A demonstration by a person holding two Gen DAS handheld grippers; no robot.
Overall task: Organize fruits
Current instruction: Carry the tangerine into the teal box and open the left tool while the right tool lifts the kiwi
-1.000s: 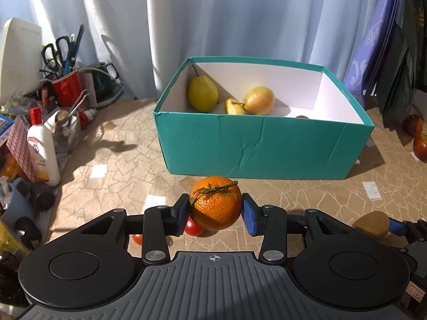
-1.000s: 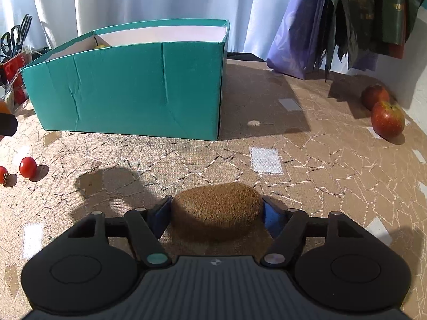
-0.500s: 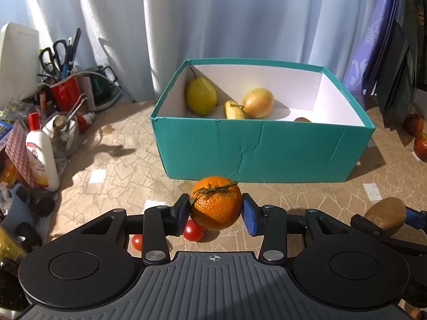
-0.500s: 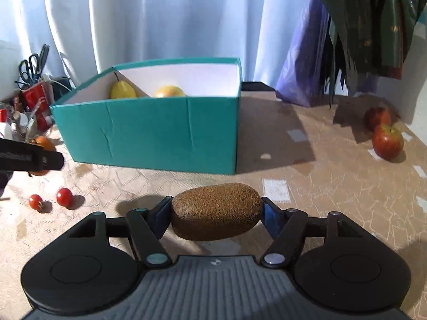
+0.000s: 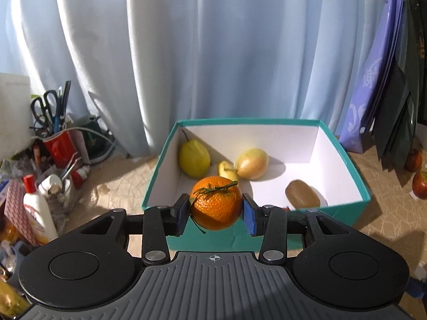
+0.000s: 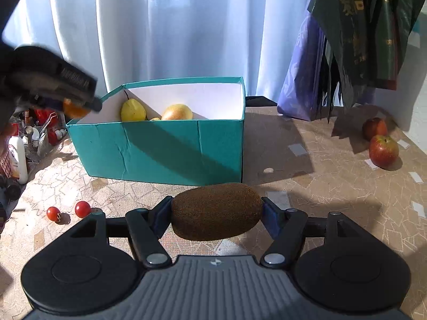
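My left gripper (image 5: 215, 214) is shut on an orange (image 5: 216, 202) with a green stem, held above the near wall of the teal box (image 5: 229, 237). In the box lie a yellow pear (image 5: 193, 158), a pale round fruit (image 5: 252, 163), a small yellow fruit (image 5: 225, 169) and a kiwi (image 5: 303, 197). My right gripper (image 6: 216, 214) is shut on a brown kiwi (image 6: 216, 210), held above the table in front of the box (image 6: 165, 149). The left gripper (image 6: 53, 85) shows at the box's left corner in the right wrist view.
Two cherry tomatoes (image 6: 68, 210) lie on the table left of my right gripper. Two red apples (image 6: 383, 146) sit at the far right. A red cup of scissors and pens (image 5: 57, 144), a white bottle (image 5: 40, 213) and clutter crowd the left. Bags (image 6: 357, 40) hang at the right.
Both grippers have risen with their fruit. The left one has moved forward with the orange to the box's near wall. The right one has lifted the kiwi off the table.
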